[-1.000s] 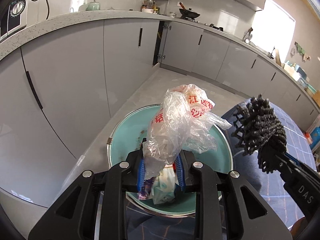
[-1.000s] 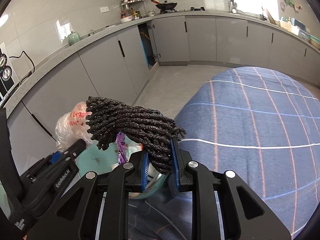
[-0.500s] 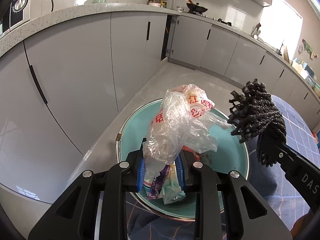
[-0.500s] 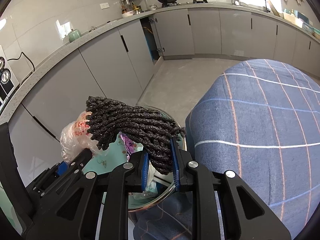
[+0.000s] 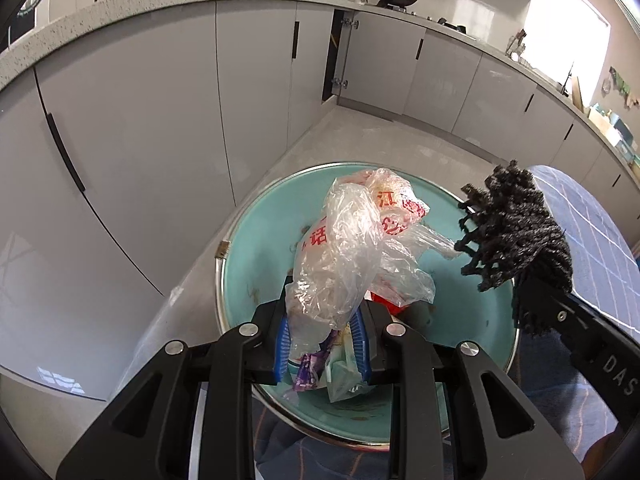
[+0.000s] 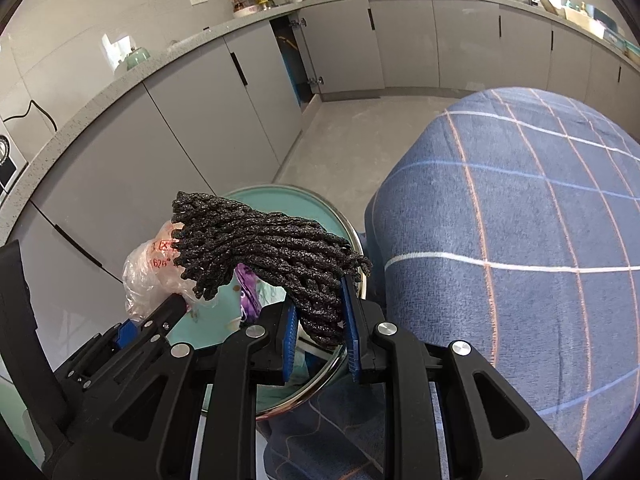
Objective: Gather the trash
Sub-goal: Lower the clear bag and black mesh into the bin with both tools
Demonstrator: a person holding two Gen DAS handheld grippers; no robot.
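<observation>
My left gripper (image 5: 322, 344) is shut on a crumpled clear plastic bag (image 5: 352, 248) with red print, holding it over the open teal bin (image 5: 256, 248). At the right, my right gripper (image 5: 536, 300) is shut on a black knotted mesh bundle (image 5: 516, 232) that hangs over the bin's right rim. The right wrist view shows the same mesh bundle (image 6: 264, 248) pinched between the blue pads of the right gripper (image 6: 320, 332), with the plastic bag (image 6: 148, 276) and the left gripper (image 6: 160, 312) to its left. Wrappers (image 5: 308, 368) lie inside the bin.
The bin (image 6: 348, 232) has a metal rim and stands on the floor between grey kitchen cabinets (image 5: 140, 140) and a table under a blue checked cloth (image 6: 520, 240). One cabinet door (image 5: 332, 60) at the back stands ajar. A worktop runs around the room.
Both grippers have sunk toward the bin with their loads still gripped. The bin now fills more of each view, and the mesh bundle sits closer over its rim.
</observation>
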